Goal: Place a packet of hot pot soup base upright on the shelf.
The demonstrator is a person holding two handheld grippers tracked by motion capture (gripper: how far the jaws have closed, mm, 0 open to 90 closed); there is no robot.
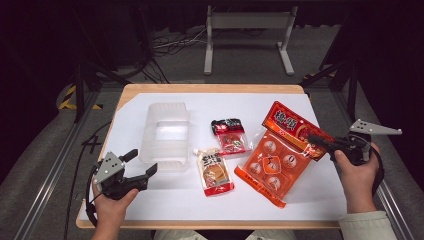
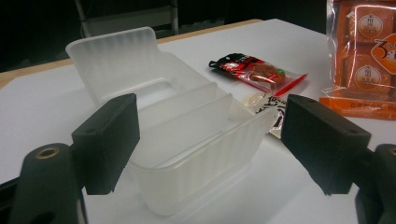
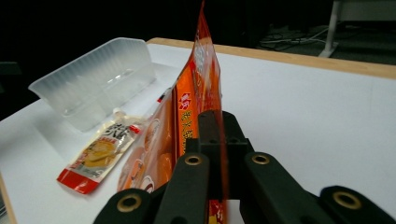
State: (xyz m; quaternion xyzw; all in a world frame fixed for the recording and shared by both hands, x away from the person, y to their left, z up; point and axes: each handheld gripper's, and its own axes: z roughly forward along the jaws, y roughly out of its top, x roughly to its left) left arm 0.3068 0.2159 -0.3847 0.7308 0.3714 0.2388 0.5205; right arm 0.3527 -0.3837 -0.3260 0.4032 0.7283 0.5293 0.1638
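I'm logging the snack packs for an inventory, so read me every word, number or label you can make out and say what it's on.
"3": large white numeral on the orange multi-pack bag, seen in the left gripper view.
Large yellow characters on that bag's red header: too blurred to read.
Dark characters on the cream spouted sauce pouch: too small to read.
Print on the small red and black snack packet: too blurred to read.
Clear plastic container: no text.

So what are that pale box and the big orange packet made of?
The box looks like frosted, semi-clear plastic: light passes through its ribbed walls, and it holds a stiff shape. The orange packet, pinched in the right tool, seems to be thin glossy plastic film: it shines, has a clear sealed edge, and bends where it hangs. That is a guess from looks alone.
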